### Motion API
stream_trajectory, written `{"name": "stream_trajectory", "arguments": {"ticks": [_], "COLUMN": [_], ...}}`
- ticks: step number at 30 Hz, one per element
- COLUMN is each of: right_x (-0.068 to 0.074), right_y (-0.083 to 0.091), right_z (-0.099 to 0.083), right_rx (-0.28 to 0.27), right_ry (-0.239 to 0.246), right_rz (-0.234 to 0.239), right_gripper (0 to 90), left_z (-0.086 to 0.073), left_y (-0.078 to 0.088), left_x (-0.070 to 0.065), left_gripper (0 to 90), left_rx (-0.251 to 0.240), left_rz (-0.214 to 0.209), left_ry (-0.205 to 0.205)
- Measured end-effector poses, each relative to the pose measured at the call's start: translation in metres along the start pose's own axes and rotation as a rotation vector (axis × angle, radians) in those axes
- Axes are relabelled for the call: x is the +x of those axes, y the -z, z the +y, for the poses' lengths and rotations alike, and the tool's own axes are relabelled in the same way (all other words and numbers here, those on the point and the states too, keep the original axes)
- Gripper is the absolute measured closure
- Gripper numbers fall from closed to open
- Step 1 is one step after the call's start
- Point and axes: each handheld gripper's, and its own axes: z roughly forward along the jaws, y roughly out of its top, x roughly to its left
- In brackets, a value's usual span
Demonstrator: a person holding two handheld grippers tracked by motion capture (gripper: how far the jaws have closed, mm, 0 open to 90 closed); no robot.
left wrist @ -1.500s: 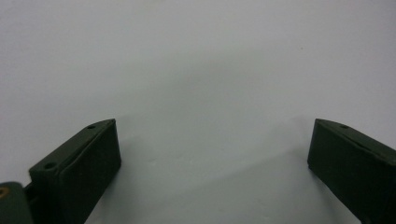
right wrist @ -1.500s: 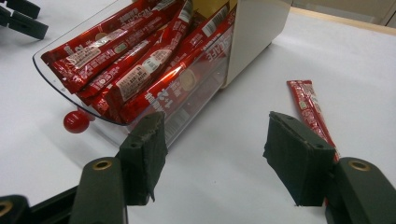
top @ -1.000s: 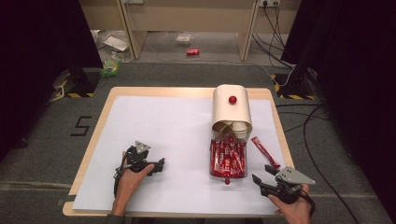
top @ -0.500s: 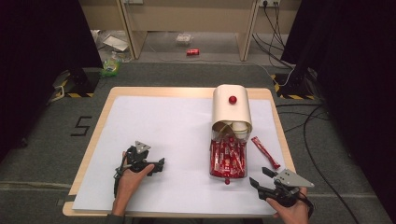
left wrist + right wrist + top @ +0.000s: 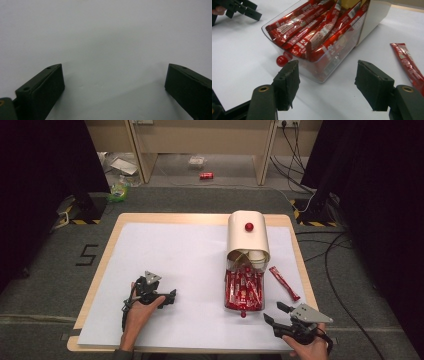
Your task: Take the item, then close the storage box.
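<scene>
A cream box with a red knob on top stands right of the table's middle. Its clear drawer is pulled out toward me and packed with several red sachets. A small red knob sticks out of the drawer's front. One loose red sachet lies on the white paper to the right of the drawer. My right gripper hovers just in front of the drawer's near right corner, jaws open and empty. My left gripper rests on the paper at the left, open with nothing between its jaws.
White paper covers the wooden table. The table's near edge runs just under both hands. Cables trail over the dark floor at the right, and a red can lies on the floor beyond the table.
My right gripper has drifted slightly toward the table's near edge. The left hand, the drawer and the loose sachet have not moved.
</scene>
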Motion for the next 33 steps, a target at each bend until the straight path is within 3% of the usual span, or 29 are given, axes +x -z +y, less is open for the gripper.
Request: {"name": "stream_trajectory", "arguments": {"ticks": [26, 33], "right_x": [0.013, 0.013], "right_y": [-0.016, -0.022], "right_z": [0.001, 0.004], "right_rx": [0.042, 0.045], "right_ry": [0.05, 0.075], "right_rz": [0.034, 0.022], "right_gripper": [35.3, 35.3], "left_z": [0.0, 0.0], "left_y": [0.0, 0.0], "left_x": [0.0, 0.0], "left_gripper": [1.7, 1.6], "left_rx": [0.0, 0.001], "left_rz": [0.0, 0.001], "left_ry": [-0.001, -0.002]}}
